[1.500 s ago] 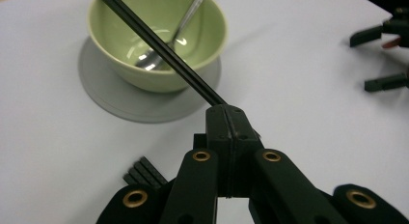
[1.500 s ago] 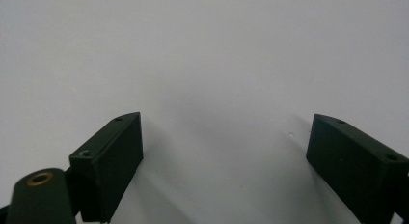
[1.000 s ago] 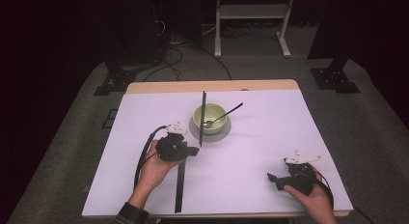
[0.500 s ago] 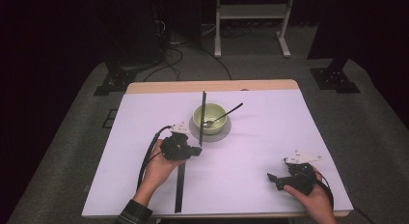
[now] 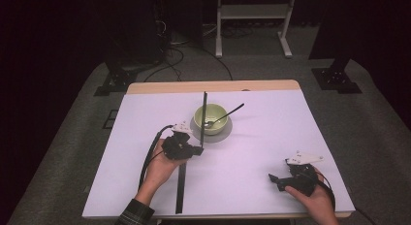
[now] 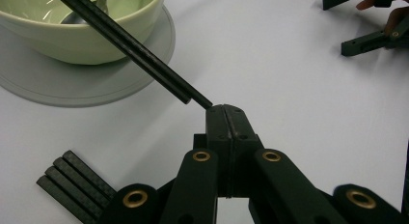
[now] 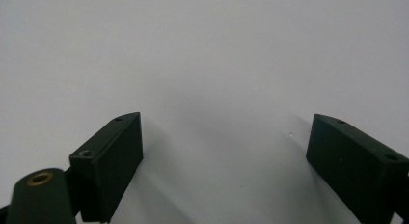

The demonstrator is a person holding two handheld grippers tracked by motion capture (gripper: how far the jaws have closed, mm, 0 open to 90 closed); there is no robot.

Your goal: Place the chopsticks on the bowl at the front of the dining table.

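Black rod (image 5: 204,116) is pinched at its near end by the left hand-held gripper (image 5: 197,150). In the left gripper view the jaws are pressed together with the rod (image 6: 130,45) coming out of their tips. From there the rod slants up and away over the bowl's (image 5: 209,118) left rim; its far end reaches toward the back of the bench (image 5: 271,137).

Bowl is pale green and sits on a grey round saucer (image 5: 224,133), roughly mid-bench, just beyond the left hand-held gripper. A spoon (image 5: 224,117) lies in it, head in the bowl, handle sticking out over the right rim. The left gripper view shows the spoon head (image 6: 94,9) inside the bowl (image 6: 87,35) behind the rod, with the saucer (image 6: 87,84) underneath.

A second black strip (image 5: 180,188) lies flat on the bench, running from under the left hand (image 5: 160,164) toward the near edge. In the left gripper view, flat carbon-look bar ends (image 6: 72,183) show at lower left beside the gripper body; can't tell whether they're the same strip.

Right hand-held gripper (image 5: 275,181) sits low at the near right corner, held in the right hand (image 5: 315,198), well apart from bowl and rod. Jaws wide open, nothing between them; the right gripper view has just bare white bench (image 7: 217,64) between the two pads. Its jaw tips also show at the top right of the left gripper view (image 6: 357,21).

Bench top is white with a wooden back edge, on grey carpet.
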